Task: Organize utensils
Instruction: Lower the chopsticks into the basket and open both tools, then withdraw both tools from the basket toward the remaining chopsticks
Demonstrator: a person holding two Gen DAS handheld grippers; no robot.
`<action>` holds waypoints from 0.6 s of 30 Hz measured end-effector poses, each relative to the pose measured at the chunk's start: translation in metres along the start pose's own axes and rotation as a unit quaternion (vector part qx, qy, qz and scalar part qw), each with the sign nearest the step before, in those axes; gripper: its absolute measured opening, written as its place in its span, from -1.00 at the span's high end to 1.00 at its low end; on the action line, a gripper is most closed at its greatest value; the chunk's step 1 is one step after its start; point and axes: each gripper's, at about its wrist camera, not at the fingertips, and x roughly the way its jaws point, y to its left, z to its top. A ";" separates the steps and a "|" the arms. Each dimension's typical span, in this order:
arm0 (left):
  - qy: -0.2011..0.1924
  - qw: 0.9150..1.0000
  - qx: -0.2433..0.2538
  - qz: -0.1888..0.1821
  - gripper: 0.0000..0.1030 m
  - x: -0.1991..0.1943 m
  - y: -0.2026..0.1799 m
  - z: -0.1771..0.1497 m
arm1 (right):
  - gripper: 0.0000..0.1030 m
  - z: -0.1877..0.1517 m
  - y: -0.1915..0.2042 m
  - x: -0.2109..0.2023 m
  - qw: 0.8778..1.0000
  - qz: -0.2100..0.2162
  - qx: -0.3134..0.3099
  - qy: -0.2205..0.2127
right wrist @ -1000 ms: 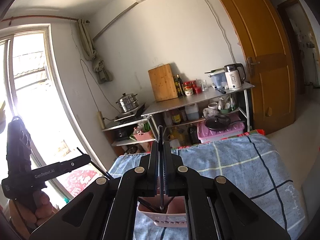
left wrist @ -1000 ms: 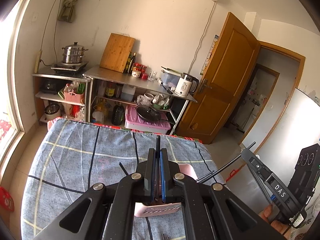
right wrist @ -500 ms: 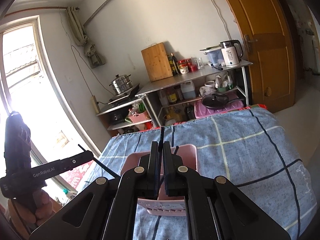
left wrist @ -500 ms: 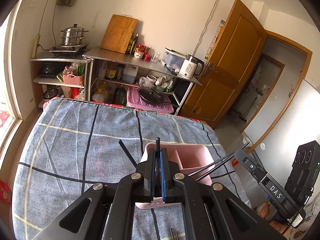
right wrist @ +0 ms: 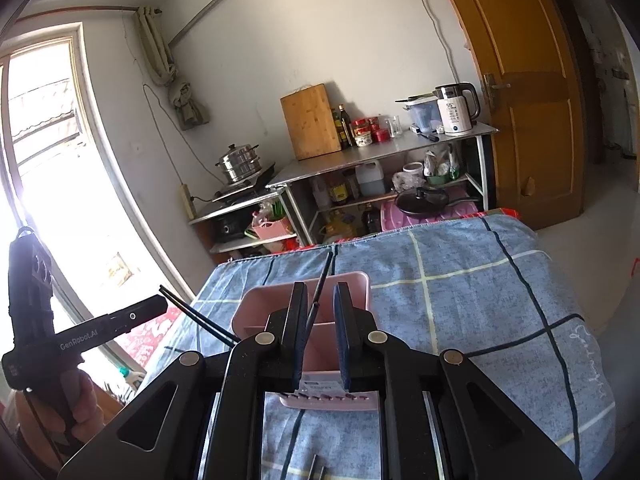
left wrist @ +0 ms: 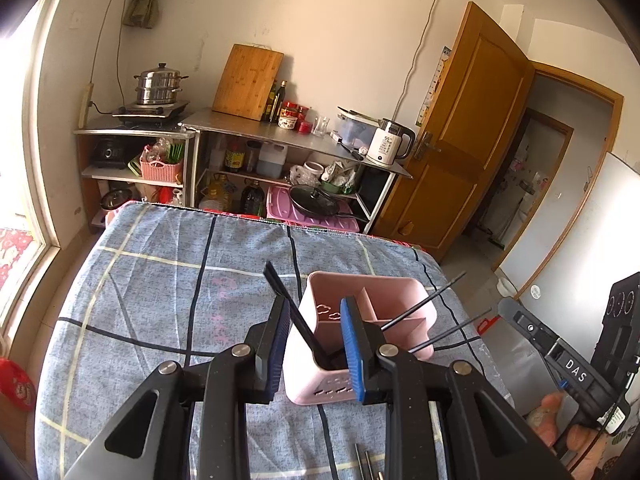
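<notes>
A pink divided utensil caddy (left wrist: 384, 300) stands on the blue plaid cloth; it also shows in the right wrist view (right wrist: 260, 308). My left gripper (left wrist: 316, 312) is open above its near compartment, and black chopsticks (left wrist: 288, 300) lean in that compartment between the fingers. My right gripper (right wrist: 320, 300) is open over the caddy, with thin black chopsticks (right wrist: 320, 284) standing loose between its fingers. The same thin chopsticks (left wrist: 424, 304) stick out of the caddy's right side in the left wrist view.
The plaid-covered table (left wrist: 160, 288) ends at a far edge before kitchen shelves (left wrist: 280, 148) with pots and bottles. More utensil tips (left wrist: 366, 464) lie on the cloth near me. A window is at left, a wooden door (left wrist: 472, 128) at right.
Both grippers were shut on chopsticks and lowered toward the caddy. Both have opened, and the chopsticks now rest in the caddy.
</notes>
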 end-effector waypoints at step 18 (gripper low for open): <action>-0.008 0.999 0.041 0.011 0.50 -0.069 -0.028 -0.117 | 0.73 -0.083 0.004 -0.083 0.999 -0.011 -0.037 0.021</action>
